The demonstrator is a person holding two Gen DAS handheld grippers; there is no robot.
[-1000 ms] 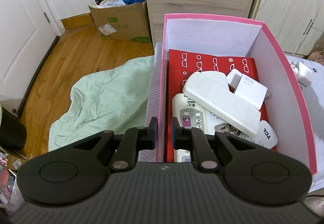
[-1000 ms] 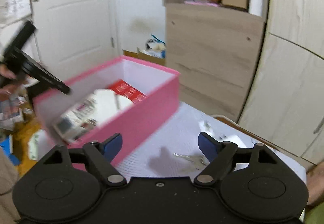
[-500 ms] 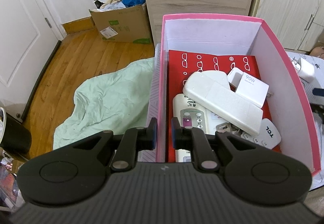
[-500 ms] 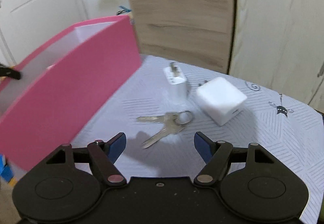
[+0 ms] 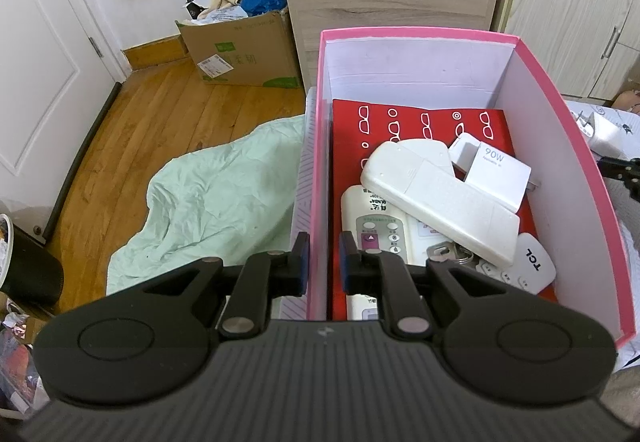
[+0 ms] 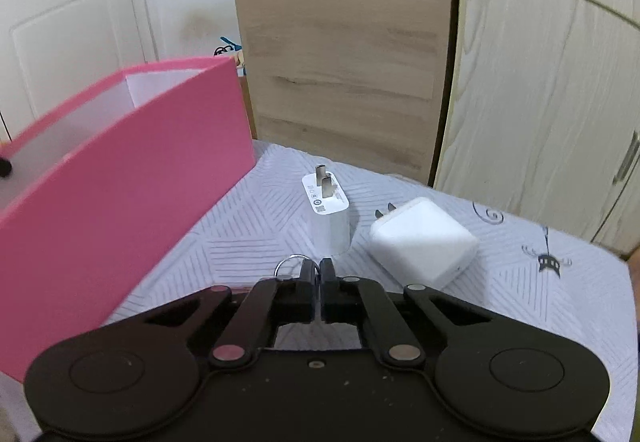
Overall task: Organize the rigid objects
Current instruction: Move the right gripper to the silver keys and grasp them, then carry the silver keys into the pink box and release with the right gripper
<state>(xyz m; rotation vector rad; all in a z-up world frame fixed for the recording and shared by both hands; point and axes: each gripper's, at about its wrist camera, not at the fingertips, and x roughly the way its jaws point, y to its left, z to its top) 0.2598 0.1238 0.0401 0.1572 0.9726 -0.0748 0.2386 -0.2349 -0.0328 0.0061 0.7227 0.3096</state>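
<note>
Pink box (image 5: 420, 32) wall sits clamped in my left gripper (image 5: 323, 256), with remotes (image 5: 438, 204) and a 90W charger (image 5: 498, 172) piled inside. Further right, my right gripper (image 6: 317, 274) has its jaws together at the key ring (image 6: 289, 262) on the quilt (image 6: 240, 238); I cannot tell whether it is caught. 2 white chargers (image 6: 330, 214) lie just beyond.

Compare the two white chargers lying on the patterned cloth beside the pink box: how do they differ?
The slim white rounded plug charger is narrow and elongated; the chunky white cube charger is broad and blocky. The slim one's prongs stick up and away from the camera; the cube's prongs point left toward the slim one. The slim one shows printed markings on its prong face; the cube looks plain. Both lie loose on the cloth, outside the box.
</note>
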